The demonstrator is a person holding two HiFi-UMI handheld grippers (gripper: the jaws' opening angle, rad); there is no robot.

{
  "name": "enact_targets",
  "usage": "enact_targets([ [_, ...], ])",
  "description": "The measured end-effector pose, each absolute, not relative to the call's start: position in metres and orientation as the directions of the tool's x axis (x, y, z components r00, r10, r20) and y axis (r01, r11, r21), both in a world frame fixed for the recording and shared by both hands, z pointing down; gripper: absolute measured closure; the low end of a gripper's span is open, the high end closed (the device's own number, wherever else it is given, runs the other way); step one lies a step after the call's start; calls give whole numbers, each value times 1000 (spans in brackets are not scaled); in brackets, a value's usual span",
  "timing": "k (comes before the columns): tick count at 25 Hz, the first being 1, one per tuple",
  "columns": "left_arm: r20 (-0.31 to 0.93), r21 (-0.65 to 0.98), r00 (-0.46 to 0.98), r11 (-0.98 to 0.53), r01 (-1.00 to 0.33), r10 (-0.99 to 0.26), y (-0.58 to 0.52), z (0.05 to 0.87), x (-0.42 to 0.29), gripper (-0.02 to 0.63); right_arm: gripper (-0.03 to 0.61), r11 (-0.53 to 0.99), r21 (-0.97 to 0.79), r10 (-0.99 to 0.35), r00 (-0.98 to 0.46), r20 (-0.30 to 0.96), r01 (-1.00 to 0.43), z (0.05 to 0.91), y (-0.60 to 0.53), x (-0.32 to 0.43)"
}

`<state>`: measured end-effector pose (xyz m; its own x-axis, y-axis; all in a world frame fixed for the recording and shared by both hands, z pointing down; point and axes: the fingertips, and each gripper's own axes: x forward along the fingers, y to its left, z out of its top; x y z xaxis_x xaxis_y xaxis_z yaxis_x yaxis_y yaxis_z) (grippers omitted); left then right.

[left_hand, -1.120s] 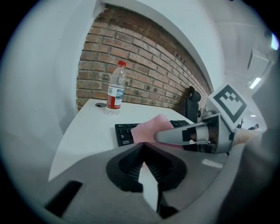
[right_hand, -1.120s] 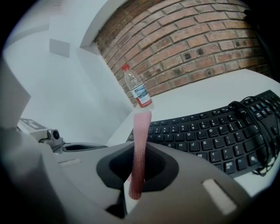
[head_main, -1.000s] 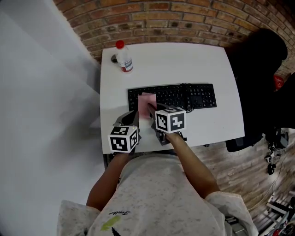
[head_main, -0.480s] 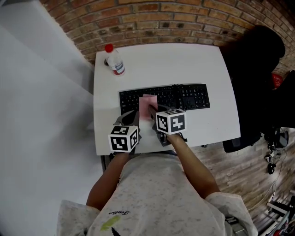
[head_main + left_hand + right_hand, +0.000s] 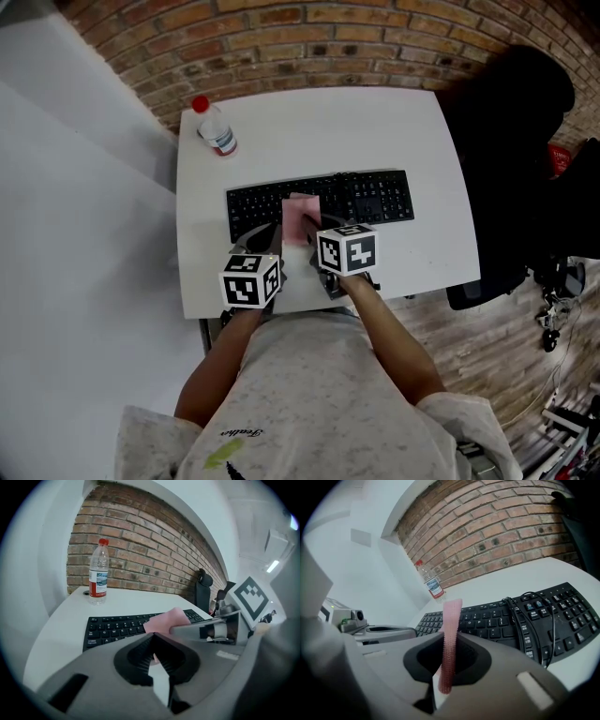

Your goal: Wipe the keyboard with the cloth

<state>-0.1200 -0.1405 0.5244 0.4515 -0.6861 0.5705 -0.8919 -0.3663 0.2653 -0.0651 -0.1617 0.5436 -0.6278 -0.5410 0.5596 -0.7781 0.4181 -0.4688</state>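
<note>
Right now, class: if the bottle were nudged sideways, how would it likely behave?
The bottle is tall, narrow and upright, so it would probably tip rather than slide. Its round body suggests it would then roll, perhaps off the table edge nearby.

Not much to read here. The keyboard [image 5: 117, 627] keys have white legends, too small to make out, and the bottle [image 5: 98, 573] label is just red, white and blue blur. The shirt [image 5: 319, 394] has script print, unreadable too.
</note>
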Motion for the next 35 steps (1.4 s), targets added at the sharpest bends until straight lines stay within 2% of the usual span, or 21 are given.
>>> enact_targets([
  [35, 549, 271, 494, -415, -868, -674, -154, 520, 18, 620, 560, 427, -455, -591, -623, 513, -781, 531, -166, 81],
])
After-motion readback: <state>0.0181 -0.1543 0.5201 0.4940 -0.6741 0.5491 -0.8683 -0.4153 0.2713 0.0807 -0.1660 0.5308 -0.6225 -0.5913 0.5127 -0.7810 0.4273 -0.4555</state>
